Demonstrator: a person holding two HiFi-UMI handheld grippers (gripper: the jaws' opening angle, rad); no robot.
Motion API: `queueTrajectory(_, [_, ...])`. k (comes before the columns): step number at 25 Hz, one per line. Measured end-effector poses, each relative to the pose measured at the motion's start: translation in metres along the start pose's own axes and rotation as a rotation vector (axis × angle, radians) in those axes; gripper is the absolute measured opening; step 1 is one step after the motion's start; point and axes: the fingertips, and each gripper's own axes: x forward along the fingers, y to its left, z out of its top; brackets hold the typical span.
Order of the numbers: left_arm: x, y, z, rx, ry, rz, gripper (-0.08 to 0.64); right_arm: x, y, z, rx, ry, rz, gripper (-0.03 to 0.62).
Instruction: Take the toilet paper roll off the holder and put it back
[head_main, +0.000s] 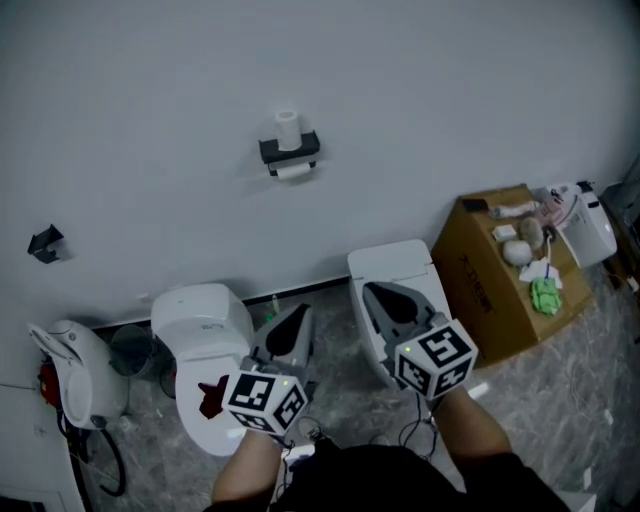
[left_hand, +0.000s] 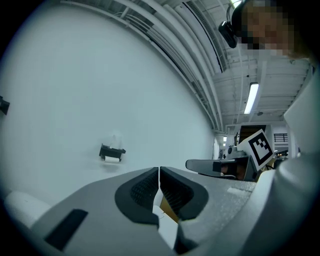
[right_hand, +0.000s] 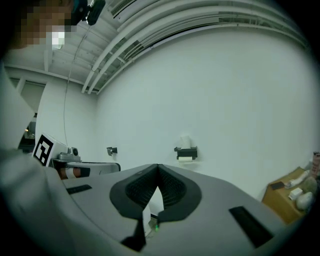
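Note:
A black holder (head_main: 290, 152) is fixed on the white wall, far above both grippers. One toilet paper roll (head_main: 288, 128) stands upright on top of it and another roll (head_main: 292, 171) hangs under it. My left gripper (head_main: 298, 318) and right gripper (head_main: 378, 295) are held low, side by side, over the toilets and well short of the wall. The left gripper (left_hand: 159, 172) is shut with nothing between its pads; the holder (left_hand: 112, 151) shows small to its upper left. The right gripper (right_hand: 158, 167) is also shut and empty, with the holder (right_hand: 186, 151) up and to the right of its tips.
Below the wall stand a round white toilet (head_main: 200, 325) at the left and a squarer toilet (head_main: 392, 265) at the right. A cardboard box (head_main: 500, 285) with small items on top sits at the right. A small black bracket (head_main: 45, 243) is on the left wall, above a white appliance (head_main: 75, 375).

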Motion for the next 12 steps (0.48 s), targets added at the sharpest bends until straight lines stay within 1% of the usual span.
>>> queueTrajectory(7, [-0.007,-0.096,-0.027,0.035,0.026,0.054,0.011,-0.084,-0.029,-0.021,0.043,-0.01,0.074,-0.003])
queueTrajectory(12, [-0.018,-0.138,-0.043,0.047,0.049,0.102,0.011,-0.119,-0.033,-0.031,0.069,-0.006,0.13,-0.003])
